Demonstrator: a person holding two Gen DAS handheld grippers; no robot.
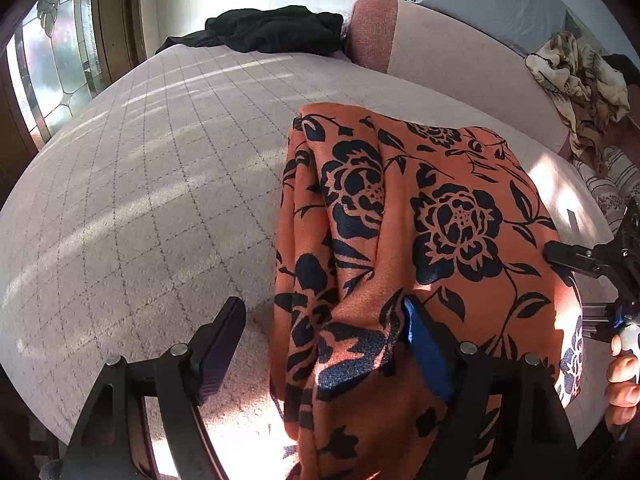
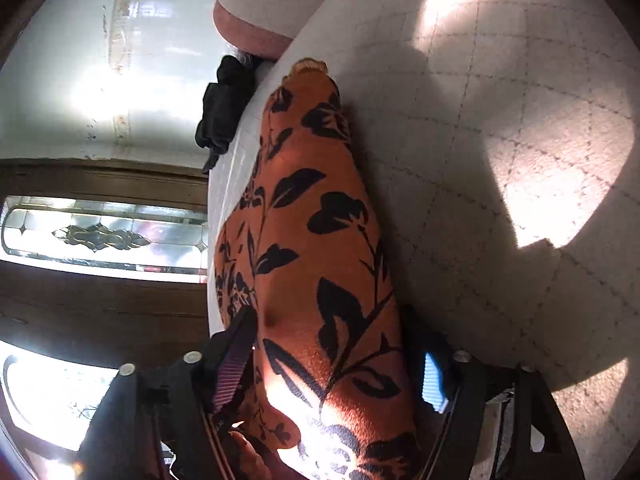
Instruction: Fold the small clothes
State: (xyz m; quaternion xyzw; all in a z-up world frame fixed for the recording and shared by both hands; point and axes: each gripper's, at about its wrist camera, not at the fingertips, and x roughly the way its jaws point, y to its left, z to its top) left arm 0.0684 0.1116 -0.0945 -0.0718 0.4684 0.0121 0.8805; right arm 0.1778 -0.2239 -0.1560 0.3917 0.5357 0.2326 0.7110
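An orange garment with a dark floral print (image 1: 420, 216) lies bunched on a pale quilted surface (image 1: 160, 160). My left gripper (image 1: 320, 340) is open; the cloth drapes over its right blue finger (image 1: 428, 356), and the left finger (image 1: 220, 344) is bare. My right gripper (image 2: 336, 360) is open, its fingers on either side of the same garment (image 2: 312, 248), which fills the gap. The right gripper also shows at the right edge of the left wrist view (image 1: 592, 264), held by a hand.
A black garment (image 1: 272, 30) lies at the far end of the surface, also in the right wrist view (image 2: 224, 104). A pink cushion (image 1: 376, 28) and a crumpled beige cloth (image 1: 580, 80) sit behind. A leaded glass window (image 1: 48, 60) is at the left.
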